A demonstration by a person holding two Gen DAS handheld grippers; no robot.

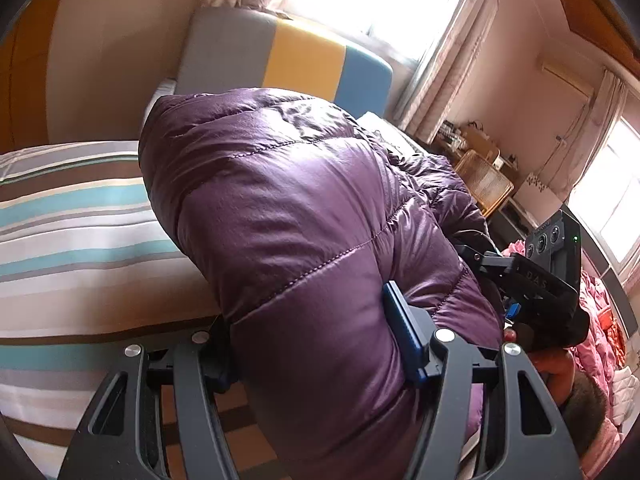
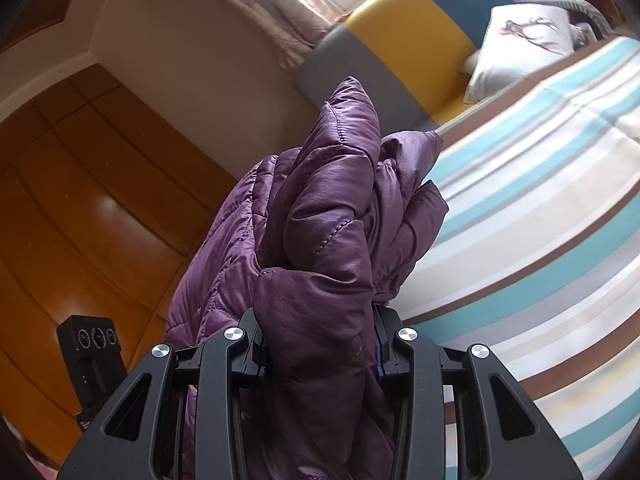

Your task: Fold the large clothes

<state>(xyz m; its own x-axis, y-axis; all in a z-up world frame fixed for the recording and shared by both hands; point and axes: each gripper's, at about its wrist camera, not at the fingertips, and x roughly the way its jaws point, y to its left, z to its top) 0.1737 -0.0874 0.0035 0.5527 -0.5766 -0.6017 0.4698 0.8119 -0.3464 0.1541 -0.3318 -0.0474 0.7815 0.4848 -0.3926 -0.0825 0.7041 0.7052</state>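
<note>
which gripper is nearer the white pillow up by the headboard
Right, though neither is close. The right gripper, shut on the purple jacket, looks up the striped bed toward the white pillow. In the left gripper's view the jacket hides it.

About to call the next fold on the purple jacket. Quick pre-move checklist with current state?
1. Left hand-held gripper clamped on the purple puffer jacket: ok.
2. Right hand-held gripper clamped on the jacket: ok.
3. Jacket lifted above the striped bedding: ok where visible; lower hem cannot tell.
4. Bare bedding beside the jacket for laying down: ok.
5. Jacket hanging flat and untwisted: not ok, bunched at the right grip.
</note>
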